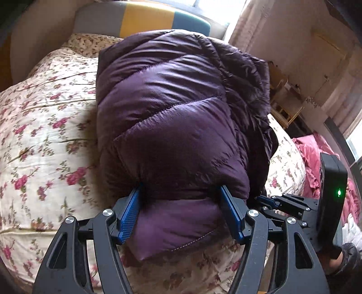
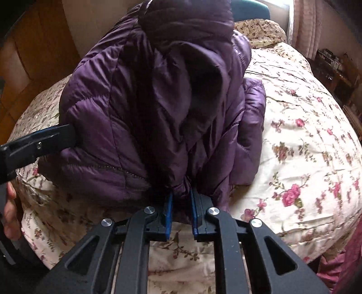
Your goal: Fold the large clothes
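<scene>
Both grippers grasp the purple puffer jacket (image 1: pixel 172 117) lying on the floral bedspread (image 1: pixel 45 135). The left gripper (image 1: pixel 181 192) has its fingers clamped wide around a thick padded fold. The right gripper (image 2: pixel 182 199) has its fingers pinched nearly together on a thin edge.

Bed with cream floral-print quilt (image 1: pixel 45 126); padded headboard in grey, yellow and teal panels (image 1: pixel 144 20) at twelve o'clock; bright daylight window (image 1: pixel 217 11) at one; pink curtain (image 2: pixel 305 24) (gathered); crumpled crimson satin cloth (image 1: pixel 316 158) at three.
</scene>
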`<act>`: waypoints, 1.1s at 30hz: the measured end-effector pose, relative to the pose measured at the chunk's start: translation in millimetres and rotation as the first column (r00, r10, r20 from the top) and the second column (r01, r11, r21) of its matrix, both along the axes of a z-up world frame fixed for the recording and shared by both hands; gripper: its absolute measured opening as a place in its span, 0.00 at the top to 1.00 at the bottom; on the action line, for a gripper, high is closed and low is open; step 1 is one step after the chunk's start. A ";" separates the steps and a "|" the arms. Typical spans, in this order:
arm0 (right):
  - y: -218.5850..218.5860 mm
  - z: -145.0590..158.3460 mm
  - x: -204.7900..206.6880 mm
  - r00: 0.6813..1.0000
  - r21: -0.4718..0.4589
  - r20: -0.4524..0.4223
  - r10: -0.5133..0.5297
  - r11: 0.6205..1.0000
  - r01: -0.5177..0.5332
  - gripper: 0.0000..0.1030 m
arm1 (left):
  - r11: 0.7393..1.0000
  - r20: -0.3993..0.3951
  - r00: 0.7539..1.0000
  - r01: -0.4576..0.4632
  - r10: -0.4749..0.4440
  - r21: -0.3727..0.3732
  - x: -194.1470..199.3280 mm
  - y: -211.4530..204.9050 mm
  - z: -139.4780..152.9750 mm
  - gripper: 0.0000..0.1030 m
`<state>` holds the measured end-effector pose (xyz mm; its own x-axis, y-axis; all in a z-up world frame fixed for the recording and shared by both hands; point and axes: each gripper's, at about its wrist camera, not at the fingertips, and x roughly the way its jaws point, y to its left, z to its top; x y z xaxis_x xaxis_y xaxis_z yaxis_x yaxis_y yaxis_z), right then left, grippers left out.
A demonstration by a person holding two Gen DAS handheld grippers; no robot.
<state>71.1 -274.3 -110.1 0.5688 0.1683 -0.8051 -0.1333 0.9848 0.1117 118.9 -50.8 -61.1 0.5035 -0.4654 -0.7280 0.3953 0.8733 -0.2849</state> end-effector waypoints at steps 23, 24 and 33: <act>16.6 74.1 -48.4 0.987 -0.028 0.158 -0.038 0.999 0.043 0.61 | 0.993 0.067 0.994 -0.081 0.087 -0.090 -10.4 39.2 38.2 0.35; 18.8 78.9 -51.4 0.985 -0.032 0.171 -0.038 0.999 0.044 0.57 | 0.992 0.072 0.993 -0.087 0.094 -0.093 -10.0 42.0 40.4 0.35; 36.2 106.0 -40.5 0.970 -0.029 0.236 -0.053 0.998 0.061 0.53 | 0.988 0.078 0.988 -0.126 0.133 -0.091 0.0 51.7 48.0 0.35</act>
